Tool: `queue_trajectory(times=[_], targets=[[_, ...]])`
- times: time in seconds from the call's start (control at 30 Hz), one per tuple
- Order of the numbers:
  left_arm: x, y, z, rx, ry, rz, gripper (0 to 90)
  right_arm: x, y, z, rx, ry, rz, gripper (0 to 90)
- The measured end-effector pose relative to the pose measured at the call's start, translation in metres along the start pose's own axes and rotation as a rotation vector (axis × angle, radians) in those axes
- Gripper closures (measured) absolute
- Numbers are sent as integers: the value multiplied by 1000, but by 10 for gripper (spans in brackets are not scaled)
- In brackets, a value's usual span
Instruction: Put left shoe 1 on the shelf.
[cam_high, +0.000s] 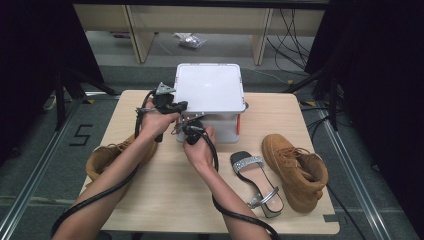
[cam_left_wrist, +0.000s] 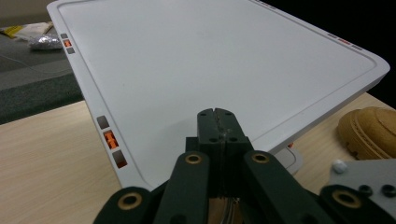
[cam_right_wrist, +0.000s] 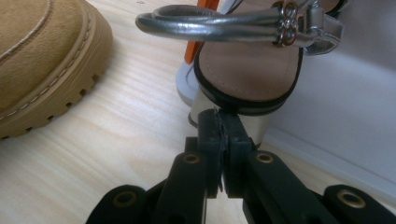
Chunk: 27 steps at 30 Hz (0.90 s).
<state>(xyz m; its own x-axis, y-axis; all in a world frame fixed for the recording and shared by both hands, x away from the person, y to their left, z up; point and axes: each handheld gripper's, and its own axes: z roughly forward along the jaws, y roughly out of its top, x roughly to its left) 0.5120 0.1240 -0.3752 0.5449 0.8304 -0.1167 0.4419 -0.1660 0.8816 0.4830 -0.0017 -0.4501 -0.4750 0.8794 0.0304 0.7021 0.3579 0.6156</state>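
Observation:
A white box (cam_high: 220, 128) stands at the table's back centre. Its white lid (cam_high: 210, 87) (cam_left_wrist: 210, 60) is tilted, with the near edge raised off the box rim. My left gripper (cam_high: 179, 106) (cam_left_wrist: 217, 114) is at the lid's front left, jaws closed together, tips lying over that raised edge. My right gripper (cam_high: 186, 127) (cam_right_wrist: 219, 116) is low at the box's front left. It is shut on the rear sole edge of a silver-strapped sandal (cam_right_wrist: 247, 70), just above its block heel, beside the box wall (cam_right_wrist: 345, 102) and an orange latch (cam_right_wrist: 194, 46).
A second silver sandal (cam_high: 256, 181) lies on the table's right half beside a tan boot (cam_high: 296, 170). Another tan boot (cam_high: 106, 157) (cam_right_wrist: 42, 65) sits at the left, under my left forearm. Bare wood (cam_high: 165, 192) lies in front. Cables trail from both grippers.

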Motion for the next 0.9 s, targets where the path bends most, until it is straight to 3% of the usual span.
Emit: queue_trajectory(times=[0.3,0.63,0.73,0.9], targets=[[0,0,0,0,0,-3,899,0,3,10,-5,-8,-3,884],[0,0,-1,2,-1,-7,899,1,-7,13,-26,21,7,793],[0,0,-1,2,1,-3,899,-2,-11,6,-32,8,-9,845],[0,0,0,1,2,-5,899,-9,-13,4,-39,-13,9,900]])
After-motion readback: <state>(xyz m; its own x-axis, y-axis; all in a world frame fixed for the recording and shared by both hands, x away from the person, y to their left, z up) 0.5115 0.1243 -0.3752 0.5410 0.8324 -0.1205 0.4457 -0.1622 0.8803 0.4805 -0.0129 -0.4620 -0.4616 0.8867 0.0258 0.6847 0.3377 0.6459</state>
